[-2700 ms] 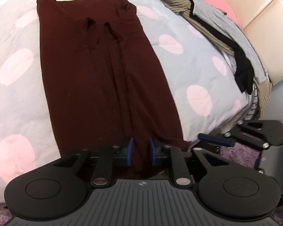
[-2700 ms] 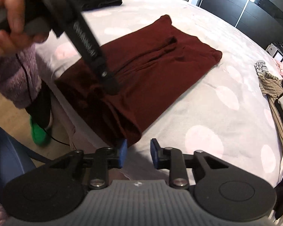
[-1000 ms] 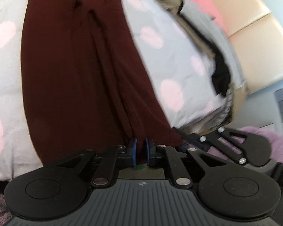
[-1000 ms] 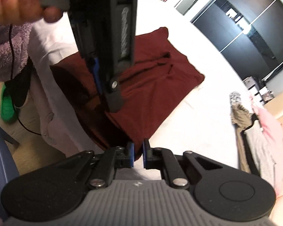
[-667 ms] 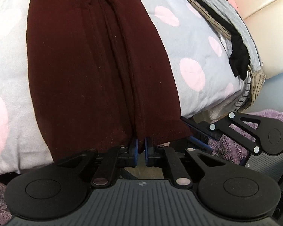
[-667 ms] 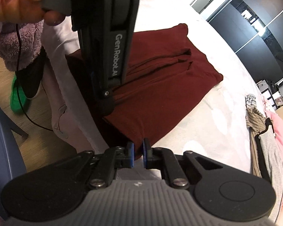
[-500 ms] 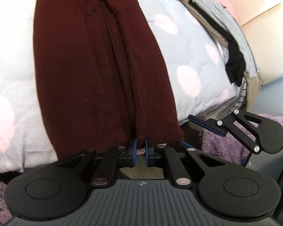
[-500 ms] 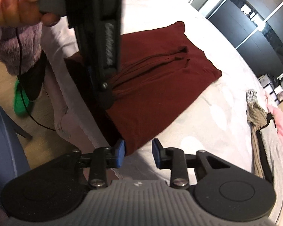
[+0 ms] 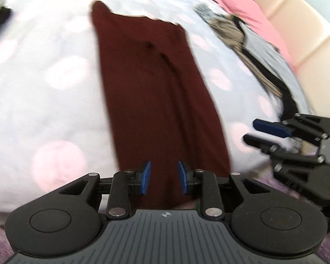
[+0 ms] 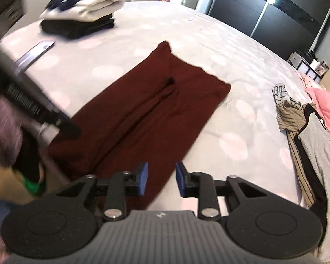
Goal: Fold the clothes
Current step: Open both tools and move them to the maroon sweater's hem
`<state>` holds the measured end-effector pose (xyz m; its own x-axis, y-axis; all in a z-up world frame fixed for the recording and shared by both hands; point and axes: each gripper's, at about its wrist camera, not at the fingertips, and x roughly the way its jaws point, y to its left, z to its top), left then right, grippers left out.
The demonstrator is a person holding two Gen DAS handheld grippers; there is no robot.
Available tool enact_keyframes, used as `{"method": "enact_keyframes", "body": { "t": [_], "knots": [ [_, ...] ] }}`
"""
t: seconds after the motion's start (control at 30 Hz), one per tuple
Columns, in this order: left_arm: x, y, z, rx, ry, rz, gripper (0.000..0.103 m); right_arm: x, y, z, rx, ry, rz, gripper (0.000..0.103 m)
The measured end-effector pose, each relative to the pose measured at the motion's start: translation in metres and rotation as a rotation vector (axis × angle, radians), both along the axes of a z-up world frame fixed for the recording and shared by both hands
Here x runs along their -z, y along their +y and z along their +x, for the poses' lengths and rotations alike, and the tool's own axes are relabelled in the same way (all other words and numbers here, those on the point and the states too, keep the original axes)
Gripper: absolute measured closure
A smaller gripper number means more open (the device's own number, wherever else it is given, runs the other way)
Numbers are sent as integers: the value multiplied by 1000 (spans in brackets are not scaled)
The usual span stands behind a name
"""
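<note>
Your left hand-held gripper (image 9: 162, 177) hangs over the near end of the maroon garment (image 9: 156, 101), its blue pads parted and the jaws opening; cloth shows in the gap behind them, but the pads do not press on it, so the grip is released. Your right hand-held gripper (image 10: 159, 179) sits at the garment's near right corner with its jaws closing, though a clear gap remains between the pads and nothing is pinched there (the maroon edge passes just under the left pad). The garment lies flat and long on the bed (image 10: 209, 50), folded in from both sides into a narrow strip with a seam of bunched cloth running down its middle, its near end reaching the bed's edge. In the left view your right tool shows at the right edge, fingers apart, beside the garment's corner. A pile of unfolded clothes (image 10: 305, 127) lies along the bed's right side, well apart from the garment, and a folded stack (image 10: 81, 13) rests at the far left corner.
</note>
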<state>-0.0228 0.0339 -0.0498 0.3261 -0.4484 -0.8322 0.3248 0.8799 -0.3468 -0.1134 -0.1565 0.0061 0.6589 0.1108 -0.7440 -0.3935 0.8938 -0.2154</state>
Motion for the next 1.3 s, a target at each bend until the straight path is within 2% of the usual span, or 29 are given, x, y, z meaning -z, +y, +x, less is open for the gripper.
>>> {"method": "enact_keyframes", "body": {
  "t": [0.07,0.17,0.3,0.37,0.47,0.6,0.73,0.8,0.87,0.9,0.93,0.97,1.03,1.1,1.3],
  "knots": [
    [4,0,6,-34,-14,38,79,2,3,20,7,17,29,78],
    [7,1,14,-48,-22,39,79,7,7,42,47,41,58,78],
    [6,-2,14,3,-49,50,79,19,13,71,51,95,149,77],
    [8,1,16,16,-33,59,79,26,20,71,2,148,201,78],
    [8,9,13,49,-15,29,79,39,30,63,-48,220,208,76],
    [14,14,6,69,29,25,79,51,20,58,-12,311,299,61],
    [27,14,0,66,90,44,69,56,10,58,28,370,420,60],
    [32,13,-2,68,105,59,68,58,13,55,17,391,431,60],
    [34,13,-1,64,111,50,68,61,19,51,-1,396,406,65],
    [35,14,-1,62,113,47,69,62,22,50,-7,403,402,85],
    [36,14,-1,61,115,45,72,64,24,50,-10,419,411,90],
    [36,15,-2,62,118,37,86,65,26,49,-14,427,419,90],
    [33,18,-5,54,114,24,92,60,28,45,-29,415,438,92],
    [28,23,-8,46,110,26,93,54,29,42,-44,411,478,92],
    [35,24,-8,32,132,39,93,71,36,43,-14,443,431,92]
  ]
}}
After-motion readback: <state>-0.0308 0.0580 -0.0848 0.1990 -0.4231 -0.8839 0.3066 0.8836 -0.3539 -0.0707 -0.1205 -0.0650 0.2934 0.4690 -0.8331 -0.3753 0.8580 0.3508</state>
